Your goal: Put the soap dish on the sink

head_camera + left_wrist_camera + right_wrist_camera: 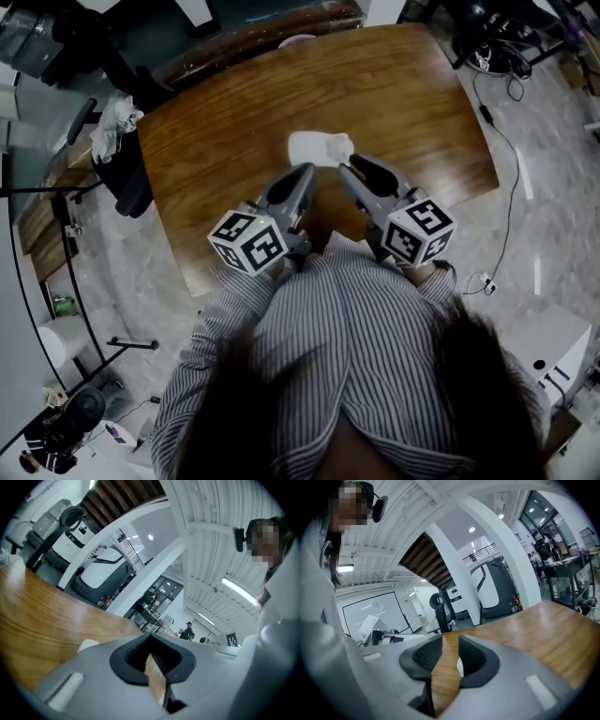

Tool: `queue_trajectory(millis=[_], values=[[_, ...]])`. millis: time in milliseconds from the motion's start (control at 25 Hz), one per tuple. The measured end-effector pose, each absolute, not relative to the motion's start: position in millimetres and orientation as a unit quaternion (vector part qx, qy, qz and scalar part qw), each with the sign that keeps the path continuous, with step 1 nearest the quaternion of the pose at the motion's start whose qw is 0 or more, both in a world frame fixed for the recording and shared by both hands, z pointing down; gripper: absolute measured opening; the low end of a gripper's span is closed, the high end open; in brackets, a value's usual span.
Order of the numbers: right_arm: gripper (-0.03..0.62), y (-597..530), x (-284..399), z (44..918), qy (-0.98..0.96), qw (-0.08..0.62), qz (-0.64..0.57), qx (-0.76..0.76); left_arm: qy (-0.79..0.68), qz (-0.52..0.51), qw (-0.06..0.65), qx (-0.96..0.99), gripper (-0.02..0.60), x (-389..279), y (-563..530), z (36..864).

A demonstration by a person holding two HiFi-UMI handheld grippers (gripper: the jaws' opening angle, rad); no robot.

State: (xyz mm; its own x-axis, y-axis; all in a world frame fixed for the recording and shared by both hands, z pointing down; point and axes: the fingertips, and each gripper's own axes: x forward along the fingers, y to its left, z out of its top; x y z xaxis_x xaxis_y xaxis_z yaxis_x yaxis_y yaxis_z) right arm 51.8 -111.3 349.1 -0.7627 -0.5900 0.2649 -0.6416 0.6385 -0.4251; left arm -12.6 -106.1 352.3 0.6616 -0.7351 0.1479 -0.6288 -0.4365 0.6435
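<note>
One white oblong dish (321, 147) lies flat on wood table (216, 131), mid-table, just far of both tips. Left tongs (305, 173) — jaws together, empty. Right tongs (361, 167) — narrow gap, nothing gripped.

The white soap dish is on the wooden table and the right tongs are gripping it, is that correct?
Not quite. The right tongs grip nothing: the right gripper view shows their jaws apart, with only tabletop in the gap between them. The rest holds: the white soap dish does lie on the wooden table, free, just ahead of the tongs in the head view.
</note>
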Motion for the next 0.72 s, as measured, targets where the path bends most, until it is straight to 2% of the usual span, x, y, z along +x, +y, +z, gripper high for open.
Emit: queue_trajectory(millis=[240,720], values=[[0.004,-100,50,345,-0.911,0.045,0.25,0.325,-0.398,-0.085,0.36,0.84,0.0,-11,-102,355],[0.002,-92,53,354,-0.908,0.057,0.265,0.32,-0.36,-0.056,0.381,0.85,0.0,13,-91,366]])
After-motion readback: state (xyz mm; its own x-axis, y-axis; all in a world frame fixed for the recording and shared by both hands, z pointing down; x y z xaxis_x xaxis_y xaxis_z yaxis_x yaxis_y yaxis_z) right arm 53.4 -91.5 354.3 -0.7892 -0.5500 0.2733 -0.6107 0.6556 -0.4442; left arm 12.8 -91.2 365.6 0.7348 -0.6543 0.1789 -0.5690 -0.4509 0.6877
